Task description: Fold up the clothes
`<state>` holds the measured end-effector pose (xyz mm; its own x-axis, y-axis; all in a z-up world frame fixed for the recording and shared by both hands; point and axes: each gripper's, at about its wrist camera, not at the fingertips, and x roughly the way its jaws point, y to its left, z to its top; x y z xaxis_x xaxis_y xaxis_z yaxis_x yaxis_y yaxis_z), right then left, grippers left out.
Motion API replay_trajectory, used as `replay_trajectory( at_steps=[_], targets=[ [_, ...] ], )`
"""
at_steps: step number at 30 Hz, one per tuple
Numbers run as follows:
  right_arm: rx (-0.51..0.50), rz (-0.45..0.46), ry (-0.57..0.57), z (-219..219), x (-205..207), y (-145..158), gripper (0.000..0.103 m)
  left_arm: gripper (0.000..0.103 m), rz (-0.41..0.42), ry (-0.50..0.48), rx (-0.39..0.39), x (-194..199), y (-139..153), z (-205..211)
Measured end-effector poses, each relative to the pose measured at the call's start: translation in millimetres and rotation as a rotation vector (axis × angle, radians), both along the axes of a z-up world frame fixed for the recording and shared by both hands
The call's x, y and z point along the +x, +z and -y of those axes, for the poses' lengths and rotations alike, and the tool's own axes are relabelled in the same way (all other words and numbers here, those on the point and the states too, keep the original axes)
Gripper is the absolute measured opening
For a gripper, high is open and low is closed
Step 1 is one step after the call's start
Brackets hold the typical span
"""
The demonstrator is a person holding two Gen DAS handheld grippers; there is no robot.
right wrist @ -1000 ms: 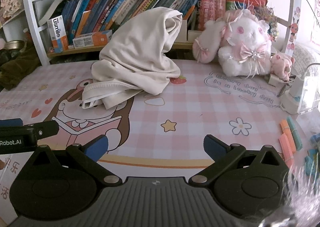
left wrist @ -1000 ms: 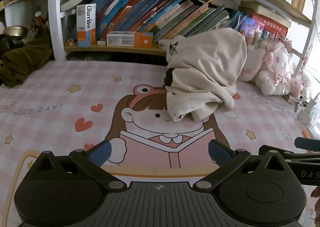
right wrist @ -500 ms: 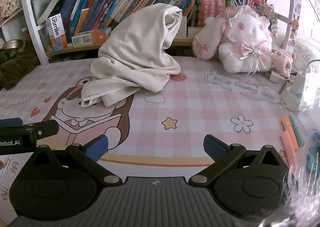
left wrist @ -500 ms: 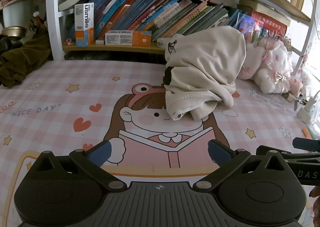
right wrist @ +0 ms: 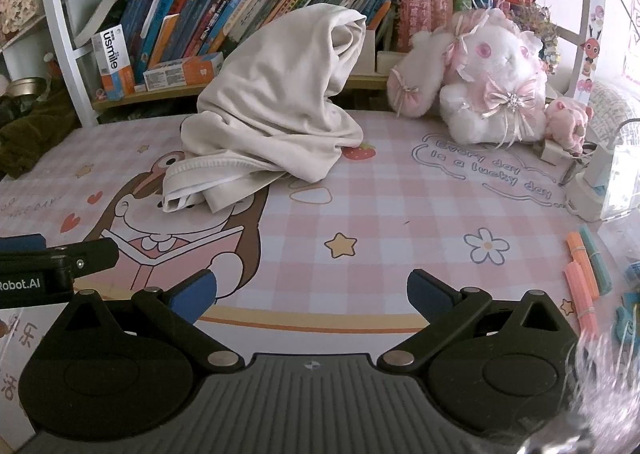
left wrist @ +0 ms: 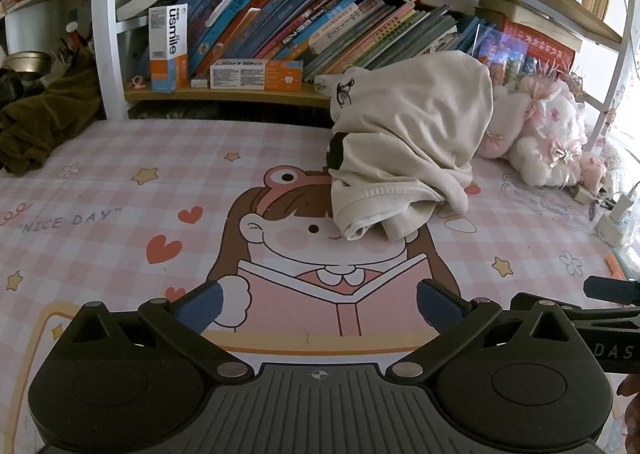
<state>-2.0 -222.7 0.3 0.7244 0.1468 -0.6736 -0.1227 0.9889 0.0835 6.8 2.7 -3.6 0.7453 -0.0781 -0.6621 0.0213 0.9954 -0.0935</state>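
Not yet begun: cream garment (left wrist: 408, 150) heaped near the counter's (left wrist: 100, 182) back edge, against the bookshelf (right wrist: 248, 14). Both grippers, left (left wrist: 318, 300) and right (right wrist: 312, 290), near the front edge, fingers spread, empty. Next, probably reaching in for the hem and spreading flat.

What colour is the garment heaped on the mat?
Cream, with a small black print; the garment shows this best in the left wrist view.

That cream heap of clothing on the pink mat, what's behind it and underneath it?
Behind the cream garment runs a shelf of leaning books, with a white plush rabbit to its side. Under it lies the cartoon mat. A dark patch peeks out in the left view; anything else inside is covered.
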Motion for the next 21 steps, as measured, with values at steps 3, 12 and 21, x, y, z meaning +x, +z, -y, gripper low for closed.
replay_trajectory(
  at_steps=[3,12,21],
  targets=[
    [0.002,-0.002,-0.001,0.0,0.1,-0.2,0.103,0.103,-0.002,0.000,0.003,0.1,0.1,0.1],
    [0.004,-0.004,-0.002,-0.5,-0.2,-0.3,0.103,0.103,-0.003,-0.003,0.005,-0.7,0.1,0.4],
    [0.002,-0.004,0.003,-1.8,-0.6,-0.7,0.103,0.103,-0.005,-0.001,0.005,-0.6,0.0,0.7]
  ],
)
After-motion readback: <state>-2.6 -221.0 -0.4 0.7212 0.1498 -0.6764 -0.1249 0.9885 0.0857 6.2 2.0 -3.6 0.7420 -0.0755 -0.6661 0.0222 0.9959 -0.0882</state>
